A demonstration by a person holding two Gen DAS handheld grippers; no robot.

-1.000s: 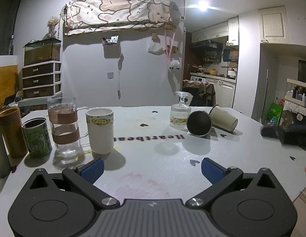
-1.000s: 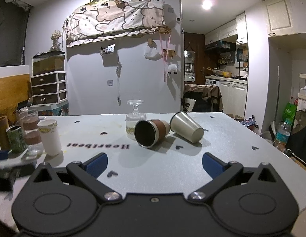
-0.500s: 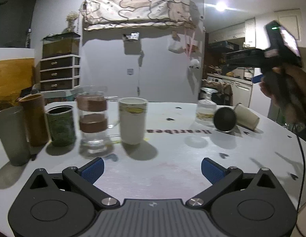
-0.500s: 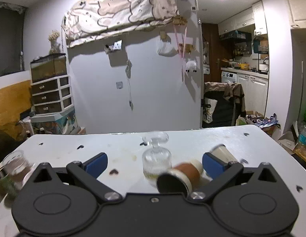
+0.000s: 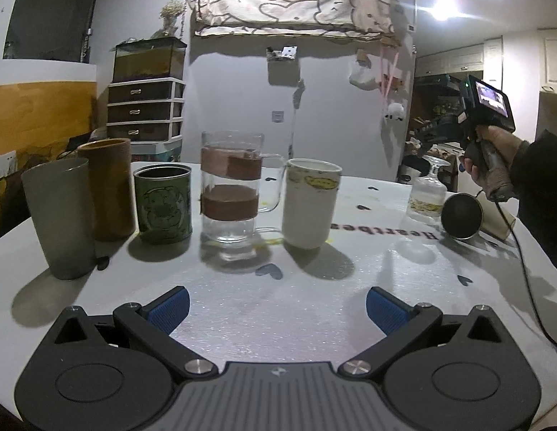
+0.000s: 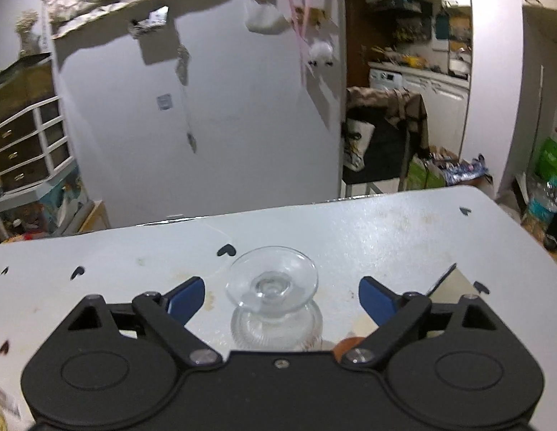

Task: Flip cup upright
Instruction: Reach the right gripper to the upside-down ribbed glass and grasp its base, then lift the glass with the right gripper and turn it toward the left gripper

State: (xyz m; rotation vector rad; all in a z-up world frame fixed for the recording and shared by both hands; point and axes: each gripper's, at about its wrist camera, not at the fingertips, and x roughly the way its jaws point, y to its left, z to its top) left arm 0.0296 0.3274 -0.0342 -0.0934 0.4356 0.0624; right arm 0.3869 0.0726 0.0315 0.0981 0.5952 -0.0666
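Since the earlier frame the right claw [image 6: 281, 296] has swung in above the upside-down glass [image 6: 273, 303], which now sits between its spread fingers, foot up. The left claw [image 5: 277, 310] hangs low over the bench [image 5: 314, 309], also spread, empty. From there the glass [image 5: 427, 194] stands at 2 o'clock, beside two tipped cups. Risk: smooth glass could slip when gripped, or the claw could knock the cup [image 5: 461, 215] beside it rolling.

The right hand-held gripper [image 6: 280, 296] hangs wide open above an upside-down stemmed glass [image 6: 273, 303] standing between its blue fingertips [image 6: 185, 296] on the white worktop [image 6: 386, 230].
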